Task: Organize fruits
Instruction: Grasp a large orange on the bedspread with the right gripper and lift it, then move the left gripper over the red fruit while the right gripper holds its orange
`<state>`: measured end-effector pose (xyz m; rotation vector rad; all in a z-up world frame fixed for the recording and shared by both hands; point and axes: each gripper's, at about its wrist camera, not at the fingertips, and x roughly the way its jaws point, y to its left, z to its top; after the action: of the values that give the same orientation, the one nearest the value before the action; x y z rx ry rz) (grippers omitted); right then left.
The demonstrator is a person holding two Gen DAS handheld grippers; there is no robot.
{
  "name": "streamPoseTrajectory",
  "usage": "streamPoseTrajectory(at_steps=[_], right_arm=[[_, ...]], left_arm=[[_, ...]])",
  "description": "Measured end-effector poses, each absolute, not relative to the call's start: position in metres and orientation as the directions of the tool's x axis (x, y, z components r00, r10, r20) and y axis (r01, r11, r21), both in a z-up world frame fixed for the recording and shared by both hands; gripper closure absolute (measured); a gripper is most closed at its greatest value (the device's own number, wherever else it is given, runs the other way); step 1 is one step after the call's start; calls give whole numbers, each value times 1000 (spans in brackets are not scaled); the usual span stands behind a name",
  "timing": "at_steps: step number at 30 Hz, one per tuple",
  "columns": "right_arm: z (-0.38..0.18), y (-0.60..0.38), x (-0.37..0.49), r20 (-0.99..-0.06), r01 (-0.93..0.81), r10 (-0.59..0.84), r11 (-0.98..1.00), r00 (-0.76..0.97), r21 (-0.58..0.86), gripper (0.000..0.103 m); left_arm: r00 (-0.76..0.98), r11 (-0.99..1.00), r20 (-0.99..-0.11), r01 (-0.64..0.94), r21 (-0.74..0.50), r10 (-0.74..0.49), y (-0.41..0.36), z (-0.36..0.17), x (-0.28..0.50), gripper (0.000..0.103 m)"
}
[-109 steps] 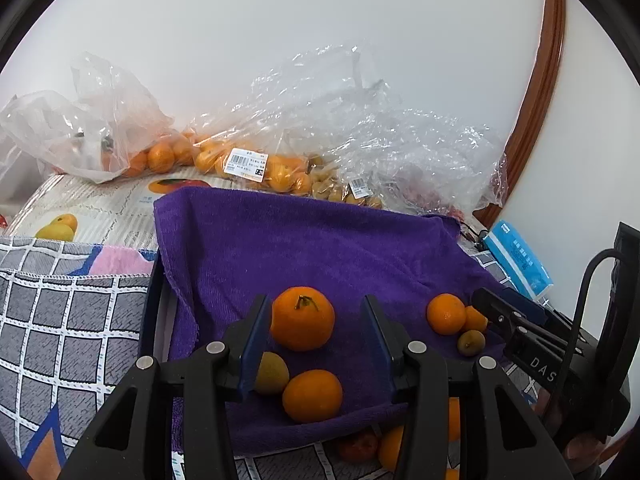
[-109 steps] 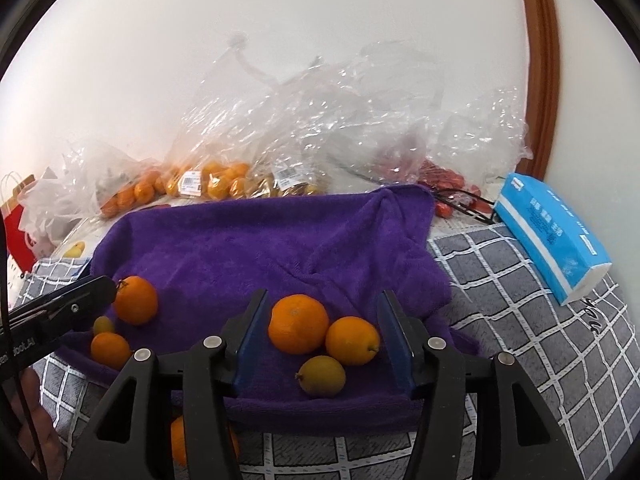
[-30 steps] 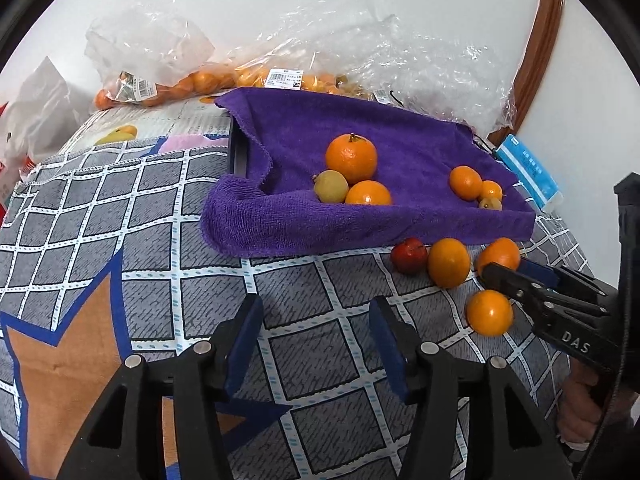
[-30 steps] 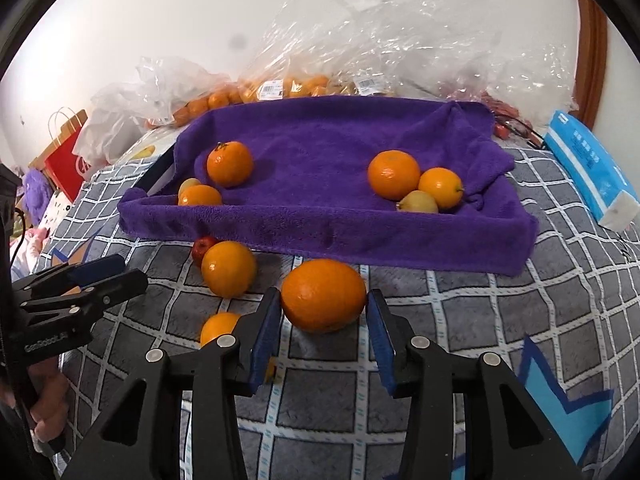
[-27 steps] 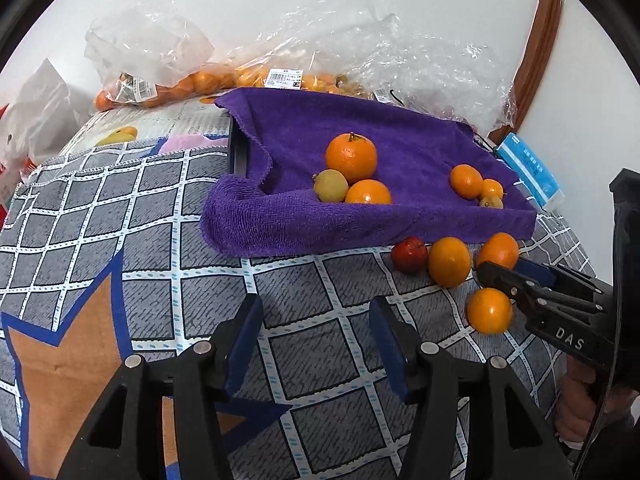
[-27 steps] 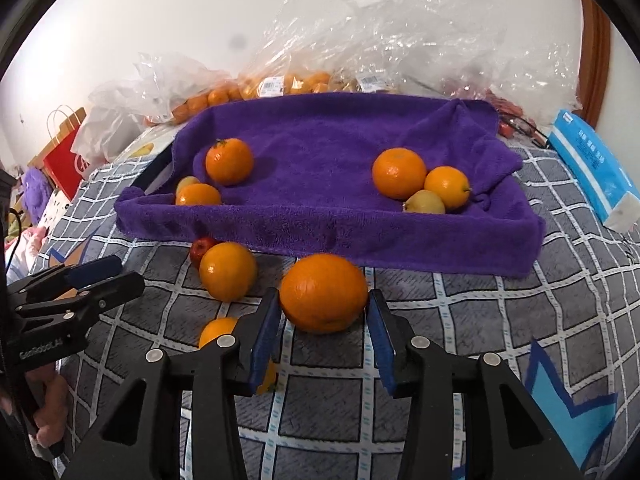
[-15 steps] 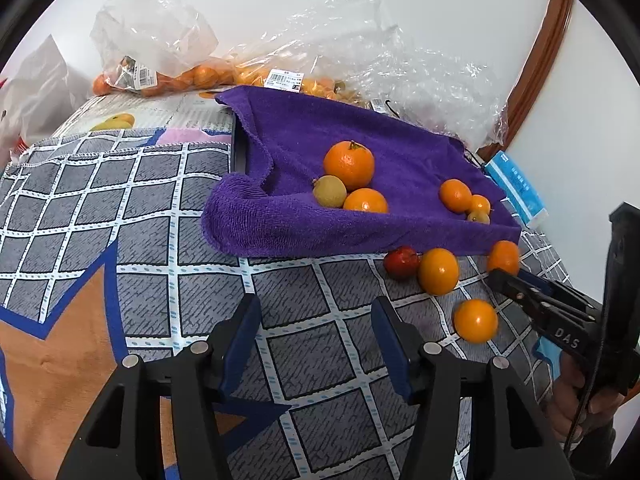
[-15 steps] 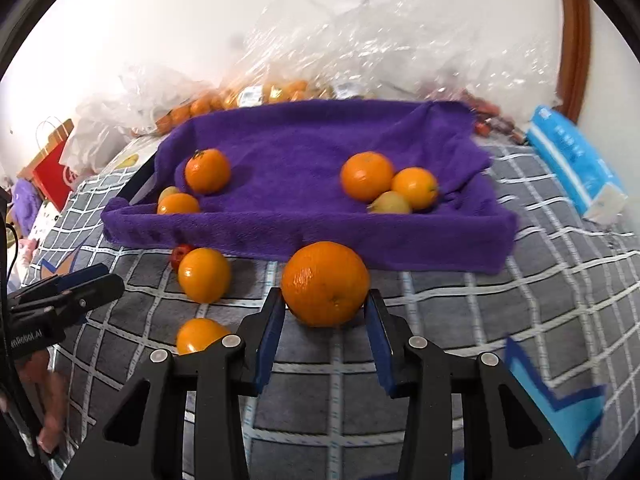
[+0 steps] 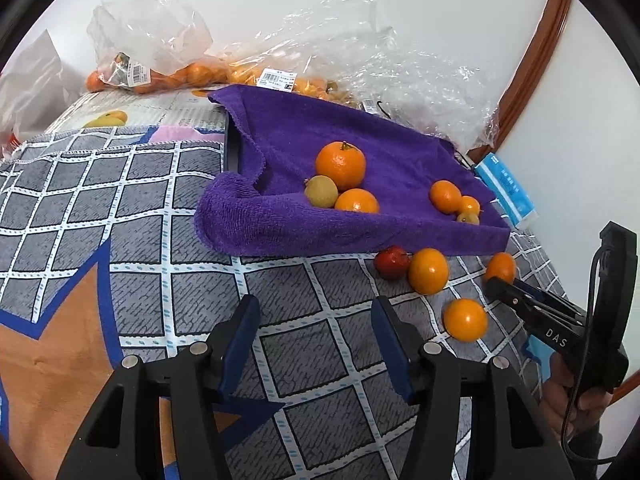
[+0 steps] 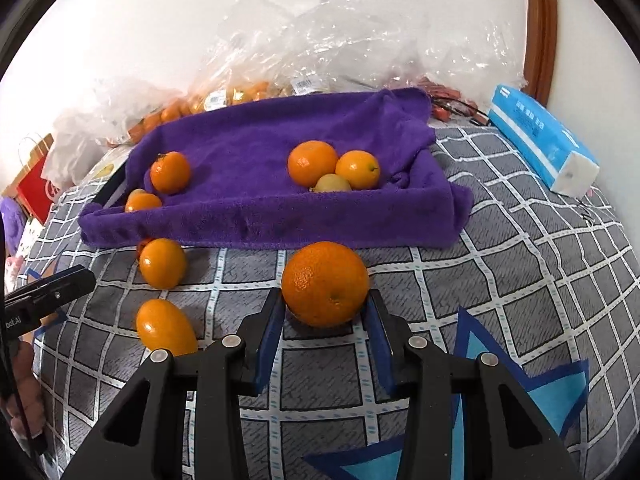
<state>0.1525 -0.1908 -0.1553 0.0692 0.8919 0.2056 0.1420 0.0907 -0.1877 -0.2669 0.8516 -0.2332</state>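
Observation:
My right gripper (image 10: 324, 312) is shut on a large orange (image 10: 325, 283) and holds it just above the checked cloth, in front of the purple towel tray (image 10: 280, 224). The tray holds two groups of oranges and small yellow-green fruits (image 10: 332, 170) (image 10: 170, 172). Two loose oranges (image 10: 162, 263) (image 10: 165, 326) and a small red fruit (image 9: 391, 262) lie in front of the tray. My left gripper (image 9: 314, 320) is open and empty over the cloth, left of the loose fruit. The right gripper also shows in the left wrist view (image 9: 504, 280).
Clear plastic bags of oranges (image 9: 168, 72) lie behind the tray against the wall. A blue tissue pack (image 10: 540, 136) lies at the right. A red paper bag (image 10: 36, 188) stands at the far left. The grey checked cloth (image 9: 100, 208) covers the surface.
Both grippers pulled back from the tray to the loose fruit in front. My right gripper closed on the large orange and has lifted it slightly.

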Motion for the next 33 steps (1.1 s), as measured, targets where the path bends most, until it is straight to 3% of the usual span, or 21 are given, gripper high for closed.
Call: streamPoseTrajectory(at_steps=[5, 14, 24, 33], right_arm=[[-152, -198, 148, -751, -120, 187, 982, 633, 144, 62], [-144, -208, 135, -721, -114, 146, 989, 678, 93, 62], [-142, -215, 129, -708, -127, 185, 983, 681, 134, 62], [-147, -217, 131, -720, -132, 219, 976, 659, 176, 62]], left_arm=[[637, 968, -735, 79, -237, -232, 79, -184, 136, 49], [614, 955, -733, 156, -251, -293, 40, -169, 152, 49], [604, 968, -757, 132, -214, -250, 25, -184, 175, 66], [614, 975, -758, 169, -148, -221, 4, -186, 180, 66]])
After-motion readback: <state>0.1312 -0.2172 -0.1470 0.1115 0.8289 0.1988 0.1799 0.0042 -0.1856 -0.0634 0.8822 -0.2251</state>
